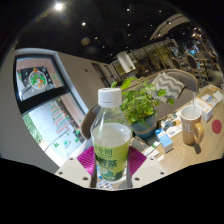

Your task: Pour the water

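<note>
Two fingers (111, 166) tight on upright bottle (110, 140), cap upward.

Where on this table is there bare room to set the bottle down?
The bottle stands between the gripper fingers. The table looks bare only just past the mug, near the red coaster. Between the plant and mug, small boxes crowd it.

potted plant (143, 103) on table w/ small cartons (207, 104); poster (38, 79) on wall.
</note>
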A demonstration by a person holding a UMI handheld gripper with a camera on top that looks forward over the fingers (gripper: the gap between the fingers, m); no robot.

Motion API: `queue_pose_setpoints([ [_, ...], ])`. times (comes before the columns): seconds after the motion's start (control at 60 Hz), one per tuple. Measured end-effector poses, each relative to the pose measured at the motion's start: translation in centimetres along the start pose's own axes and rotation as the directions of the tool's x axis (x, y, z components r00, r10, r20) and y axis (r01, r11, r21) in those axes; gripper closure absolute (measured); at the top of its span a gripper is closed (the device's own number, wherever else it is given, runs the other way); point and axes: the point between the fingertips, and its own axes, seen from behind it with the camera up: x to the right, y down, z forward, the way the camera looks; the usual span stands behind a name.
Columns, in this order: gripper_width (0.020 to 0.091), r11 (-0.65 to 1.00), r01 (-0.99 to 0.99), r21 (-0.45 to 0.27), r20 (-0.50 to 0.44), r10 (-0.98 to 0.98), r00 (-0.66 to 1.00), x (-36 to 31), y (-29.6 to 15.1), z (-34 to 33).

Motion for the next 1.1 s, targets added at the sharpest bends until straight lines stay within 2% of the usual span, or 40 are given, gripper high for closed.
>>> queue_pose_setpoints([
  [0.133,0.0706,0.945,-0.328,0.016,0.151,0.322,0.935,-1.0,-4.8,0.5],
  [0.317,0.0709,0.678,-0.734,-0.041,0.286,0.712,0.641,1.1,-9.9,1.4],
  [0.583,0.0707,0.22,-0.96,-0.174,0.328,0.932,0.154,6.7,-11.7,3.7],
  [0.65,0.0709,0.143,-0.973,-0.181,0.33,0.941,0.077,8.2,-11.8,3.7],
  [0.917,0.071,0.083,-0.977,-0.198,0.307,0.951,0.018,10.5,-11.2,5.0],
  [1.017,0.0708,0.134,-0.974,-0.183,0.28,0.957,0.079,10.4,-10.8,4.8],
  [1.1,0.0709,0.253,-0.955,-0.153,0.261,0.943,0.207,9.9,-10.9,4.1],
])
